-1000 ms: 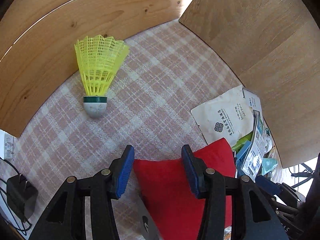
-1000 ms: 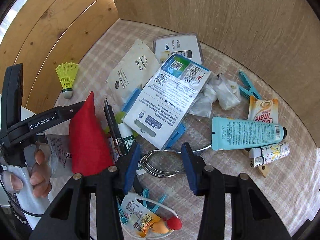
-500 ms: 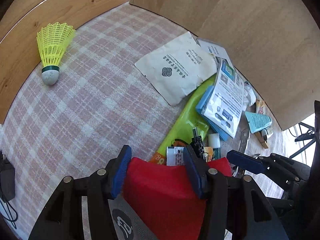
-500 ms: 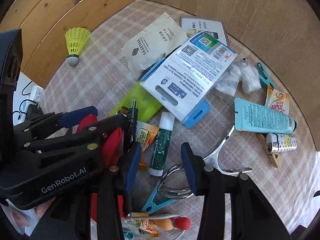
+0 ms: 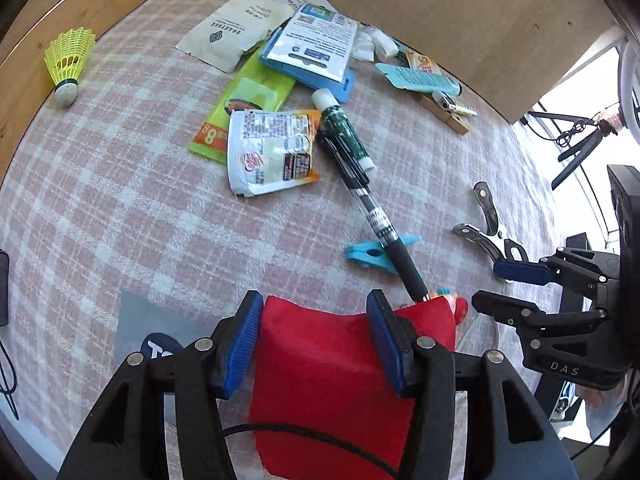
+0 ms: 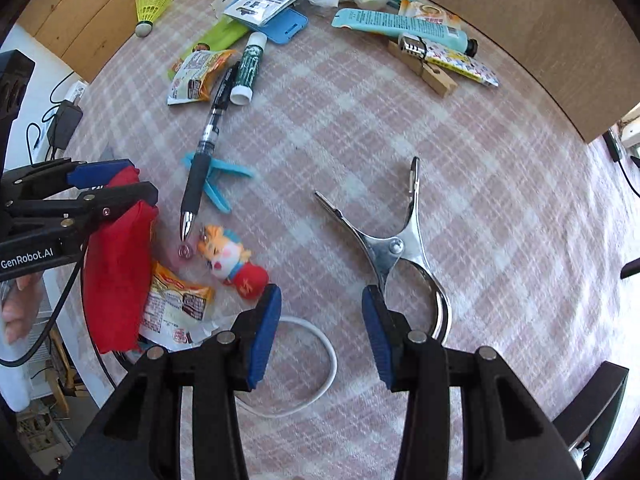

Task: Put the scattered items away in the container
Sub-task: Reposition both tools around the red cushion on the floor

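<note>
My left gripper (image 5: 316,332) carries a red cloth pouch (image 5: 332,380) with a black drawstring. The cloth fills the gap between the blue pads and hangs below them (image 6: 116,280). My right gripper (image 6: 320,320) points down at the checked cloth, open with nothing between its pads. A silver metal clip (image 6: 392,248) lies just right of it, and a small cartoon figurine (image 6: 232,260) just left. A black pen (image 5: 372,208) lies across a blue peg (image 5: 372,256), its tip near the pouch. A snack packet (image 6: 176,308) lies beside the pouch.
A white cable loop (image 6: 320,380) lies under the right gripper. Farther back are a green glue stick (image 5: 344,132), another snack packet (image 5: 272,152), a blue case (image 5: 316,48), a turquoise tube (image 6: 400,24), a lighter (image 6: 448,56) and a yellow shuttlecock (image 5: 68,64). Wooden boards (image 5: 440,8) wall the back.
My left gripper carried the red pouch away from the shuttlecock, toward the pen and right gripper. My right gripper drew back from the pile; the metal clip now lies beside it, not between its pads.
</note>
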`<state>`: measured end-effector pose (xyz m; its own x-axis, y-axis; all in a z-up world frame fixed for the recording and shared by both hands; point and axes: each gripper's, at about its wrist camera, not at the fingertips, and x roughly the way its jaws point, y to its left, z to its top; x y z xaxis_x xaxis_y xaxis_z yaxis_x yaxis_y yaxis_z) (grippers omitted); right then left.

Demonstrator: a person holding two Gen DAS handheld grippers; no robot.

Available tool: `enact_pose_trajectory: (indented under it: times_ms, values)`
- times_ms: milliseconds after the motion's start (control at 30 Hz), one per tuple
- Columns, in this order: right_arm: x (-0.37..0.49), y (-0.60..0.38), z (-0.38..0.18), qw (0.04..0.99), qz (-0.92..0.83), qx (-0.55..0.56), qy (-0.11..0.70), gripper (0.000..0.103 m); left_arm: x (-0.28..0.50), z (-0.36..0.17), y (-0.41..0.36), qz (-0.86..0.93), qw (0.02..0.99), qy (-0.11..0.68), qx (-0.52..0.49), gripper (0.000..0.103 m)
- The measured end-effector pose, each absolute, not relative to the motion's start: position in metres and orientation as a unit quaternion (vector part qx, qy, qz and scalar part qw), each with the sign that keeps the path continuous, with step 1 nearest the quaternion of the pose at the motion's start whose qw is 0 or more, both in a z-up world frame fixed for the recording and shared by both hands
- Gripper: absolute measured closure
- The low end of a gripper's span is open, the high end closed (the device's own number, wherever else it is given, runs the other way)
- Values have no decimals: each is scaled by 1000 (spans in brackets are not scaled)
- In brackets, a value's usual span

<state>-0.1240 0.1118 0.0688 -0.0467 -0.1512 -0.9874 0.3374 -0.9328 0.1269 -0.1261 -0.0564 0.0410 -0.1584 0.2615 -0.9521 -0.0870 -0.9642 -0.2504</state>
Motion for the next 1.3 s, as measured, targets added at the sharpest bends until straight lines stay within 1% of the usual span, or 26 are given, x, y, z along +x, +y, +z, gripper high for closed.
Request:
enact_pose_trajectory:
  times_ms: [167, 267, 333, 467, 600, 700, 833, 1100, 1300]
  values:
    - [-80, 129, 71, 160, -710, 676, 116, 61, -99, 50, -54, 763, 107, -63, -635, 53]
    - [-66, 142, 89, 160, -727, 662, 82, 61, -89, 70, -59, 781, 81, -69, -615, 53]
    - [-59, 149, 103, 158, -743, 647, 61, 61, -86, 83, -77, 793, 74, -76, -600, 53]
    - [-46, 155, 125, 160, -766, 621, 39, 61, -74, 112, -94, 812, 60, -67, -576, 53]
    - [-34, 147, 137, 169, -774, 611, 5, 61, -55, 122, -115, 815, 46, -70, -573, 52]
    - [-23, 148, 142, 184, -777, 602, -13, 61, -41, 117, -132, 808, 42, -89, -580, 52]
    - [-16, 117, 136, 209, -779, 590, -36, 61, -20, 104, -142, 799, 43, -99, -592, 52]
    - [-31, 56, 119, 236, -768, 592, -66, 61, -15, 69, -122, 785, 65, -116, -605, 52]
    - [-47, 29, 100, 228, -757, 608, -70, 61, -23, 58, -101, 791, 85, -97, -599, 50]
